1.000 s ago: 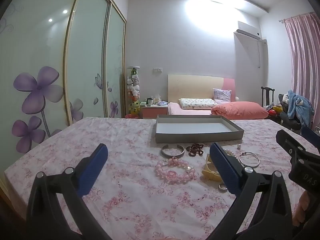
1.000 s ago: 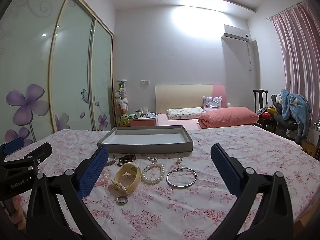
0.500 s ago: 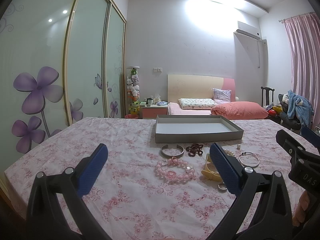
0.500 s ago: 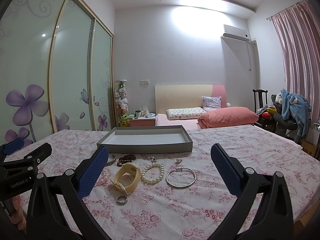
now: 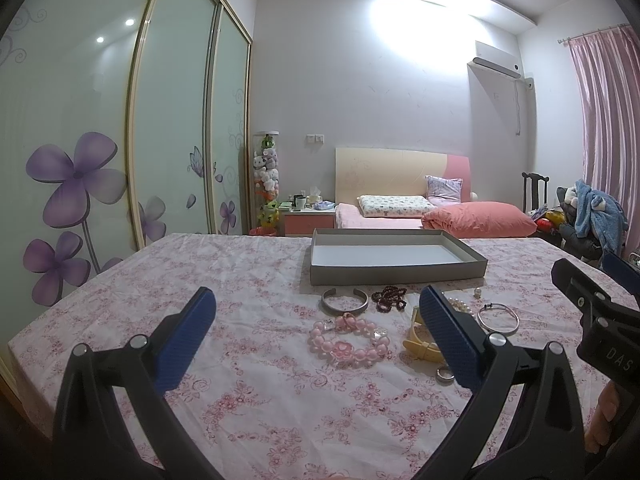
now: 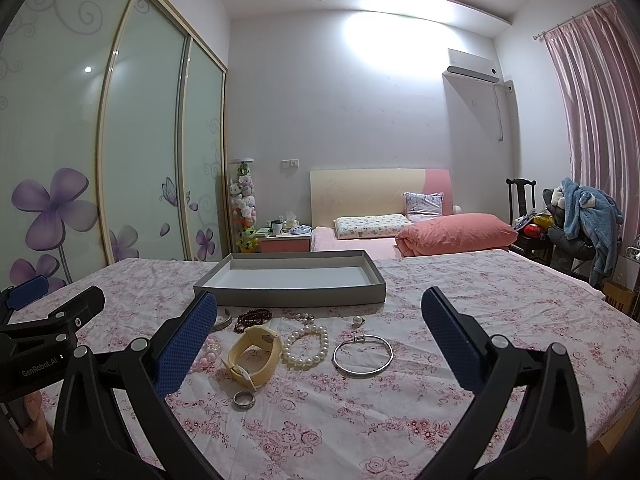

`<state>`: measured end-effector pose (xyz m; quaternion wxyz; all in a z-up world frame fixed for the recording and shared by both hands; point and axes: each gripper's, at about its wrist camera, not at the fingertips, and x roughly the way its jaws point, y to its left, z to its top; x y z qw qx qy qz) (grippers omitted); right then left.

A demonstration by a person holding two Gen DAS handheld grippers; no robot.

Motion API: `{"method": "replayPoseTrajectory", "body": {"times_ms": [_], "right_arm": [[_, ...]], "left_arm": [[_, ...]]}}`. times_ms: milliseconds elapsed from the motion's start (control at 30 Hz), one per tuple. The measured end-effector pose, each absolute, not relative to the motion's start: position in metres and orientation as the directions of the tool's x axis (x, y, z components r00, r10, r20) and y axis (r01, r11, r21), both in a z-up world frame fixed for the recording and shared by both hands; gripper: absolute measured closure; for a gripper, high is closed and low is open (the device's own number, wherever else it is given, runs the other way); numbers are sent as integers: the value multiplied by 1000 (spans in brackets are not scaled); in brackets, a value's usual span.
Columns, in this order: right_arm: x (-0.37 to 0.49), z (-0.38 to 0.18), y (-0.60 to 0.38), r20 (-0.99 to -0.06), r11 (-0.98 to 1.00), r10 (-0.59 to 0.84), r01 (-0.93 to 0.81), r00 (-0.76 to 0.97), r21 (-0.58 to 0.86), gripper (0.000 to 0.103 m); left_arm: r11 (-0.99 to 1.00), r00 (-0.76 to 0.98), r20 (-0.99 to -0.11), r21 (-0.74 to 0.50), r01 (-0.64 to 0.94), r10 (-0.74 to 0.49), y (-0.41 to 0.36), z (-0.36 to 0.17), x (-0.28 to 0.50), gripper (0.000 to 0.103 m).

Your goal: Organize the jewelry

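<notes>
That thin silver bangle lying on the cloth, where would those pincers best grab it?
Probably from straight above, one finger inside the loop and one outside, pinching the plain wire on the near side of the silver bangle. It lies flat on the flowered cloth, clasp at the far edge, clear of the pearl bracelet. The open right gripper is nearest.

A white cloth printed with pink flowers; a grey tray with a white floor; pink bead bracelet, white pearl bracelet, cream-yellow watch, dark red beads.

Shiny metal bangle, floral cloth
</notes>
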<state>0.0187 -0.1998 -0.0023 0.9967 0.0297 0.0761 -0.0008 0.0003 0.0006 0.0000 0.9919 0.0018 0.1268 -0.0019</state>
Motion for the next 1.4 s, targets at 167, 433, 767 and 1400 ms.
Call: {"method": "replayPoseTrajectory", "body": {"times_ms": [167,433,767,1400], "right_arm": [[19,-2,-199,-151,998,3,6,988,59,2],[20,-2,-199,-152,998,2,7,988,59,2],[21,-3,-199,-154,998,3,6,988,59,2],[19,-6,-200,-158,998,2,8,987,62,2]], "left_arm": [[1000,968,-252,3,4,-3,1,0,0,4],[1000,967,-254,3,4,-3,1,0,0,4],[1000,966,-257,4,4,-3,1,0,0,4],[1000,963,-268,8,0,2,0,-9,-3,4]]}}
